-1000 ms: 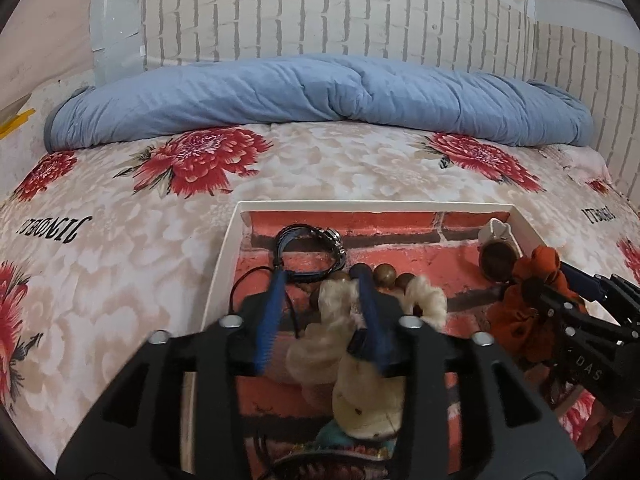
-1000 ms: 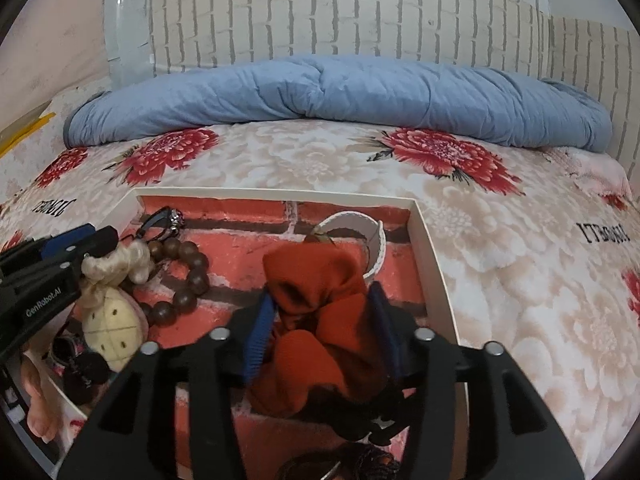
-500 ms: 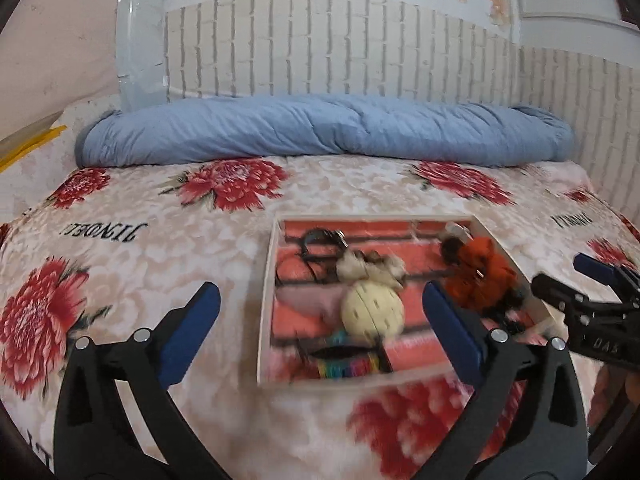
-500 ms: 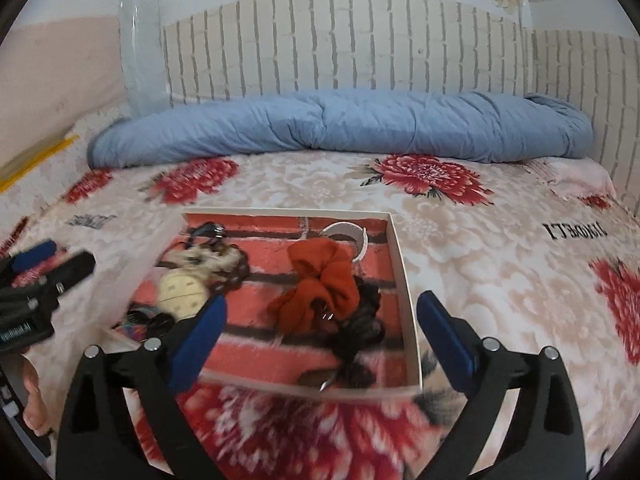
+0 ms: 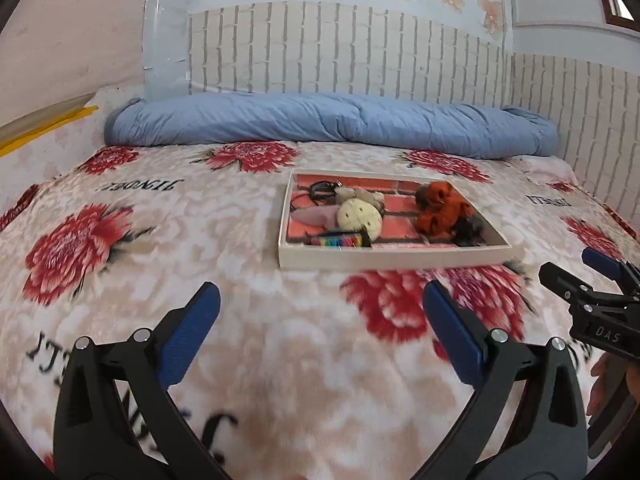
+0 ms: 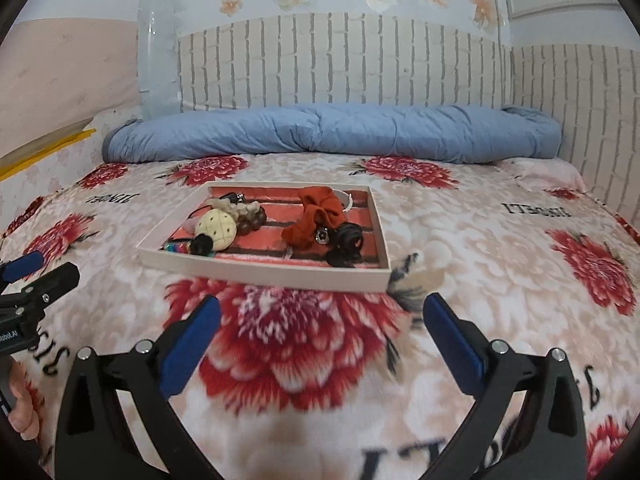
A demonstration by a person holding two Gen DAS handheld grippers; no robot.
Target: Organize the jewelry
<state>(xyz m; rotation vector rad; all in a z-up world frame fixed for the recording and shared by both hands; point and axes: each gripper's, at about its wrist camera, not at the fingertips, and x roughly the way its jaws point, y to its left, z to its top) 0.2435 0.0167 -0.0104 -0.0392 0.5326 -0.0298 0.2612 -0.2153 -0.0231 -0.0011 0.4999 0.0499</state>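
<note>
Both claws hang over the floral bed (image 6: 500, 248) with their fingers spread wide and nothing between them: the left claw (image 5: 320, 320) and the right claw (image 6: 320, 320) sit well short of the white tray (image 6: 260, 272). In the tray lie an orange scrunchie (image 6: 316, 216), a cream round charm (image 6: 218, 228) and dark beads (image 6: 252, 222).

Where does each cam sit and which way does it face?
Left wrist: on the left tongs, open, facing across the bed to the tray; right tongs at the right edge.
Right wrist: on the right tongs, open, facing the tray; left tongs at the left edge.
Shared: tray, orange scrunchie, blue duvet.
</note>
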